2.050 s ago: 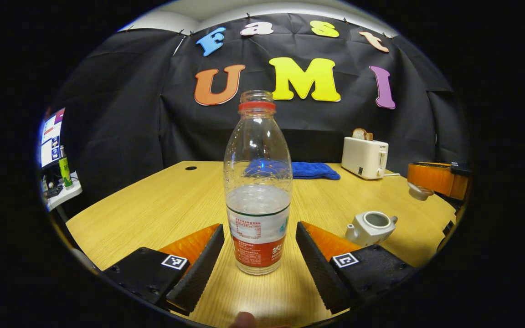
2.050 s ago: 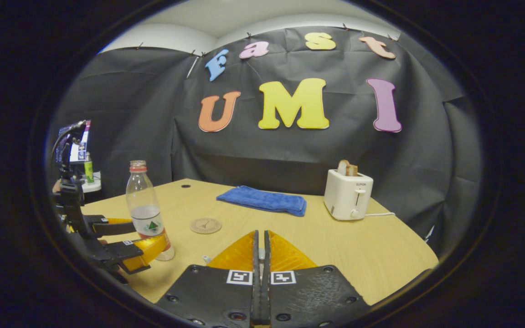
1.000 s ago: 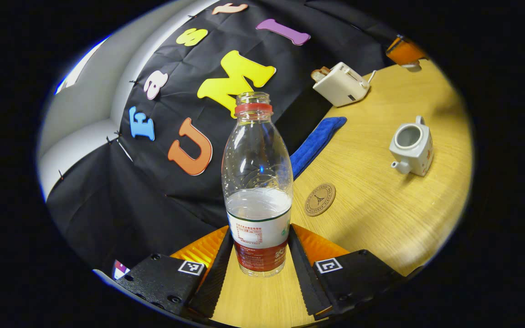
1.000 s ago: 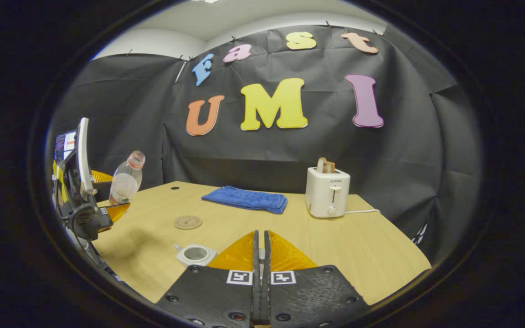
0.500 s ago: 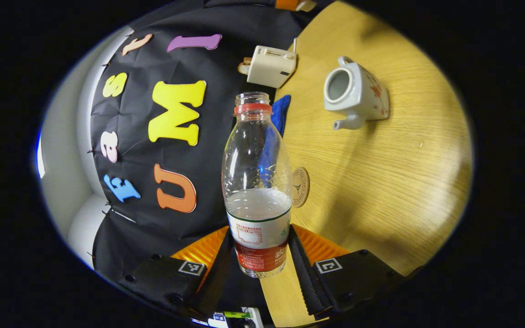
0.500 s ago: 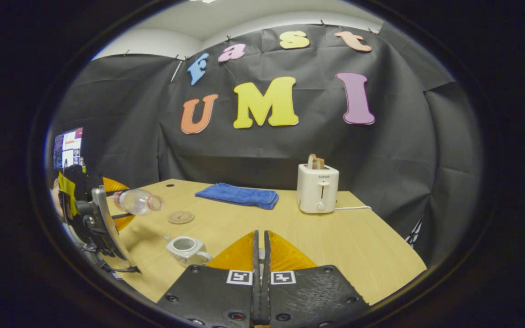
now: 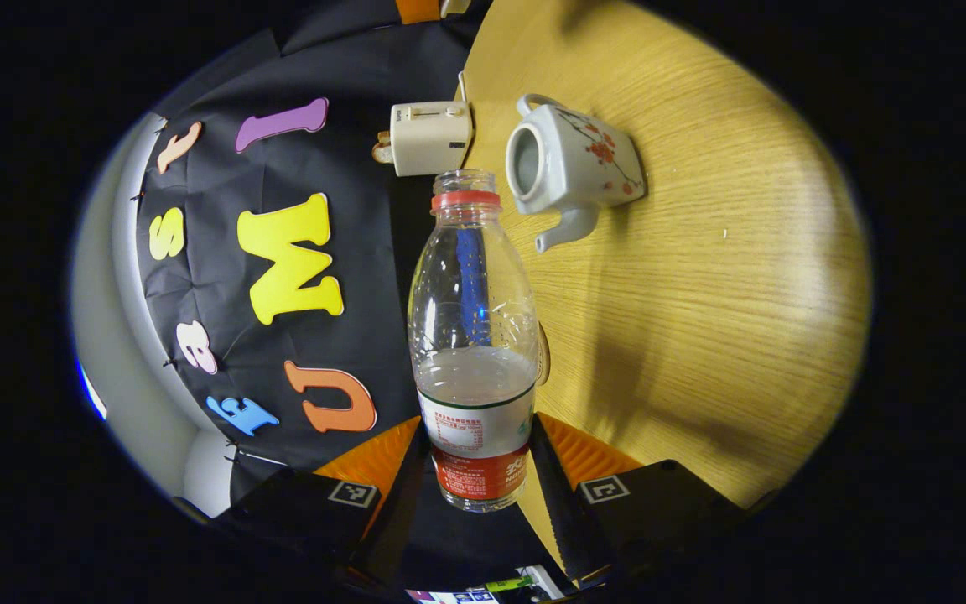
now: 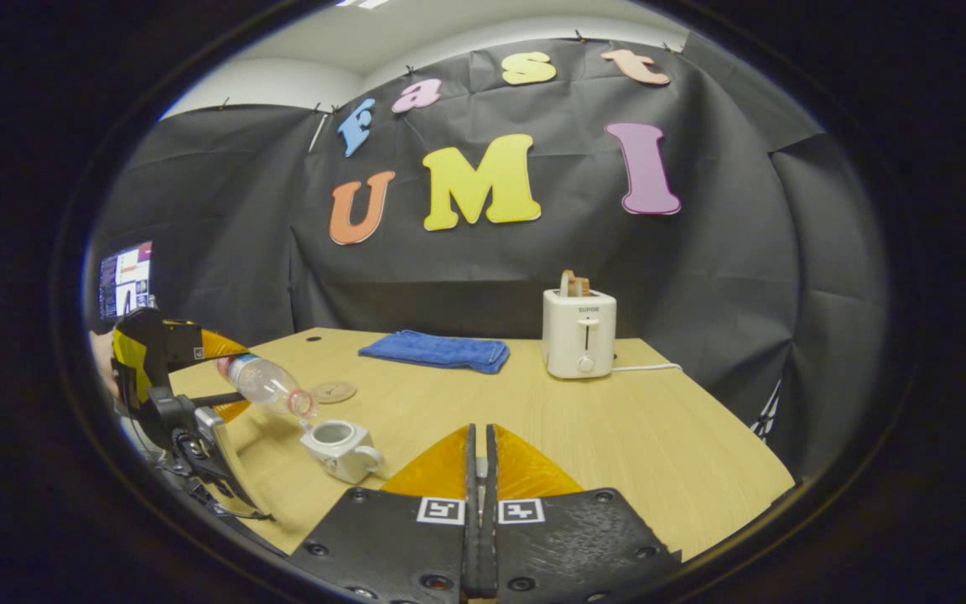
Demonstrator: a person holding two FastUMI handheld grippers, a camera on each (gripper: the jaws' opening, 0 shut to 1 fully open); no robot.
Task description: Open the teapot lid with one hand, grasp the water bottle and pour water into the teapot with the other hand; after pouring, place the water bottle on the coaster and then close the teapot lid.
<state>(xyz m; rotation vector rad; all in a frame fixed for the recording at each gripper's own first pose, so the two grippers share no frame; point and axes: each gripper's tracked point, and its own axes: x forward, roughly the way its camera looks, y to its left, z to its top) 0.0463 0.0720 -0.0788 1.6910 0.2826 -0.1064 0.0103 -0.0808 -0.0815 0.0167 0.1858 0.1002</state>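
My left gripper is shut on the label end of a clear water bottle with a red neck ring and no cap. In the right gripper view that left gripper holds the bottle tilted, mouth down, just above the opening of the white teapot. The teapot stands lidless on the table. A round coaster lies just behind it. My right gripper is shut, raised over the table's near side. A sliver of the teapot lid shows between its fingers.
A white toaster with a bread slice stands at the back of the wooden table. A folded blue towel lies to its left. A monitor glows at far left, behind the hand on the left gripper.
The left gripper closed on the bottle, lifted it and tipped it further, bringing its mouth down beside the teapot's opening. The right gripper stayed shut and hardly moved.
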